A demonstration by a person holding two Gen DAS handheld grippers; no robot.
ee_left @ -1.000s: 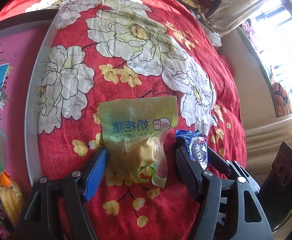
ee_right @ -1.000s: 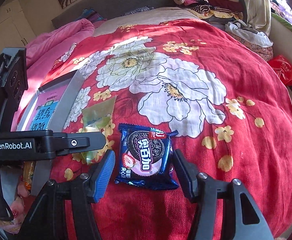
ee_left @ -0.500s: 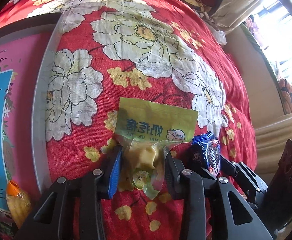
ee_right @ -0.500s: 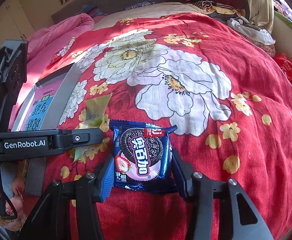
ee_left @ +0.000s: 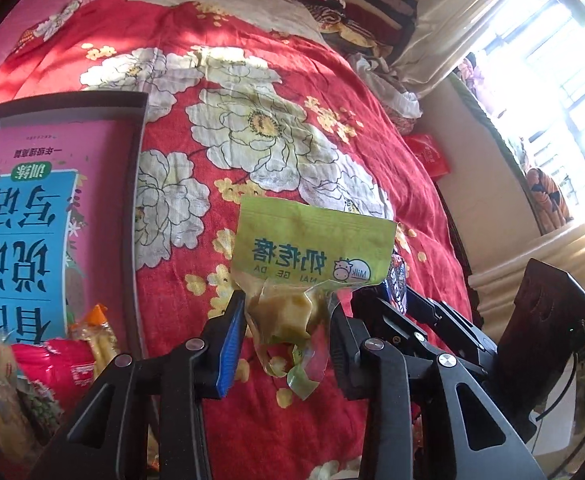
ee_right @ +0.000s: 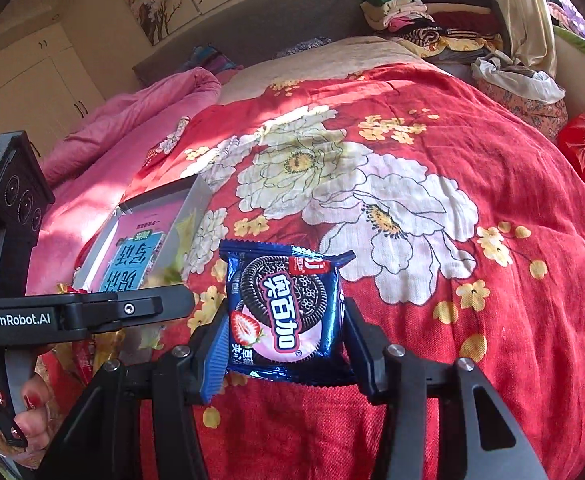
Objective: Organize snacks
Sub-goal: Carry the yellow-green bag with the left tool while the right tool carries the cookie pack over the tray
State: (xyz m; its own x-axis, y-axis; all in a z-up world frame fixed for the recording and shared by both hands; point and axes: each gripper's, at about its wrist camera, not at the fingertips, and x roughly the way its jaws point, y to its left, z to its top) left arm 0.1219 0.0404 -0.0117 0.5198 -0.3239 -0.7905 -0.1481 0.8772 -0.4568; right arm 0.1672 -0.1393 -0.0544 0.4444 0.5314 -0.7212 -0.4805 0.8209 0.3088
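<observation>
With both pairs now clamped, the left tongs (ee_left: 288,312) pinch the crinkly yellow-green plastic milk-candy pouch (ee_left: 310,256) by its clear lower half, top flap sticking up past the tips; a sec ago they stood wide around it as it lay flat on the red flowered bedspread (ee_left: 276,132), and they've since closed on it & raised it clear of the cloth. The right tongs (ee_right: 284,320) squeeze the dark-blue foil strawberry cookie pack (ee_right: 288,312) across its width; they've narrowed onto it w/ only a slight lift. To the left of both sits the grey-rimmed box w/ pink printed lining (ee_left: 32,208), other wrapped snacks (ee_left: 52,364) piled at its near end. Judgement: both pickups done, next is carrying each pack over to the box; the pouch's slippery film looks likeliest to slide.
</observation>
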